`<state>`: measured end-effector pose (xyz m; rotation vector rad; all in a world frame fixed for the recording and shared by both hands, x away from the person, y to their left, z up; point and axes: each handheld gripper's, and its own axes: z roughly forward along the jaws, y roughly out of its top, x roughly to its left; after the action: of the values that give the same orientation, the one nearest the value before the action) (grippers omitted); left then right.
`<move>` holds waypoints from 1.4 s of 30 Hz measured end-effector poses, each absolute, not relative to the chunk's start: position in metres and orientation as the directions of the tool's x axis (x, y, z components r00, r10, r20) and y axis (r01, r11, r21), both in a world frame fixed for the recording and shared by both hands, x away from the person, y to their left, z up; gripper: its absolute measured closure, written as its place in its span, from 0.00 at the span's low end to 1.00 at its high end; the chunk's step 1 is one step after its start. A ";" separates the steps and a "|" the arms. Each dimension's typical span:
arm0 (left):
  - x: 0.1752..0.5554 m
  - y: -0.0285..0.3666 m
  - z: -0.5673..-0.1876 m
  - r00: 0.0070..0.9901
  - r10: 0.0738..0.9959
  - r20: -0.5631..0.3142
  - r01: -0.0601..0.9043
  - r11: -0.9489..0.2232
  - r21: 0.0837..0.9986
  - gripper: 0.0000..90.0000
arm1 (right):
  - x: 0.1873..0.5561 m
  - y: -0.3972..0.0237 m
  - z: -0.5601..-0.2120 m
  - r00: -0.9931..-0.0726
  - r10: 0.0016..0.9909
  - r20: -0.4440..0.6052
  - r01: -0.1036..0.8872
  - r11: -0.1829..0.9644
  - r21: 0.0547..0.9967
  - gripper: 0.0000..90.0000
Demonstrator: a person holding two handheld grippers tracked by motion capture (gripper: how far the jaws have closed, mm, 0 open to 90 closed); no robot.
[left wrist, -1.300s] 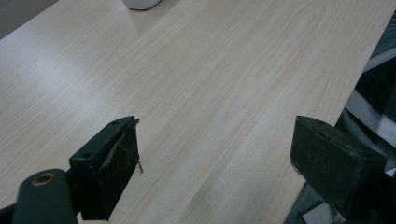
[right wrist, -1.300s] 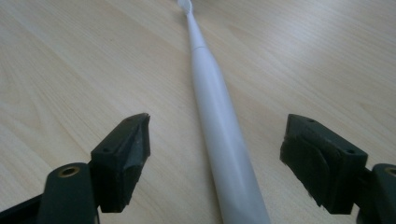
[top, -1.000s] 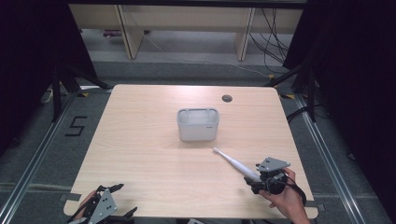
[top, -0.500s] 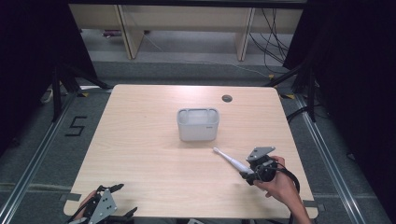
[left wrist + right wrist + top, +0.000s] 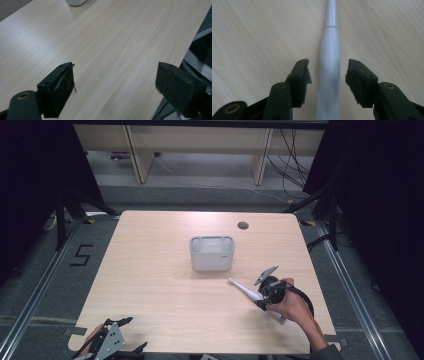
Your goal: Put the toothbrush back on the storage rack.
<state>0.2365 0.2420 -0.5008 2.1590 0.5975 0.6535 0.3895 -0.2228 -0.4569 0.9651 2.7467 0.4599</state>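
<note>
Now my right gripper straddles the white toothbrush lying centre-frame on the table, jaws parted, not touching; I'd close squarely. Left gripper idles agape.

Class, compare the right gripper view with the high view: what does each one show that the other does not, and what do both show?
Right gripper view alone: bare wood on either side between the open right gripper fingers and the handle they straddle. High view alone: the white container, the table's round hole, the left gripper, the floor. Both: the white toothbrush lying on the wooden table.
</note>
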 end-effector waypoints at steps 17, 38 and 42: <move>0.236 0.241 -0.501 0.758 0.605 0.244 0.198 -0.569 0.798 0.17 | 0.419 -0.208 -0.462 -0.817 0.574 -0.057 0.552 0.806 0.212 0.67; 0.235 0.241 -0.501 0.749 0.613 0.252 0.197 -0.569 0.798 0.17 | 0.432 -0.195 -0.474 -0.811 0.584 -0.012 0.583 0.811 0.052 0.73; 0.235 0.240 -0.501 0.757 0.610 0.236 0.202 -0.562 0.802 0.17 | 0.434 -0.193 -0.473 -0.814 0.581 0.003 0.581 0.813 0.030 0.73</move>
<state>0.2353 0.2403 -0.5013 2.1394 0.6060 0.6400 0.4344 -0.1928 -0.4732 0.9565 2.9850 0.0464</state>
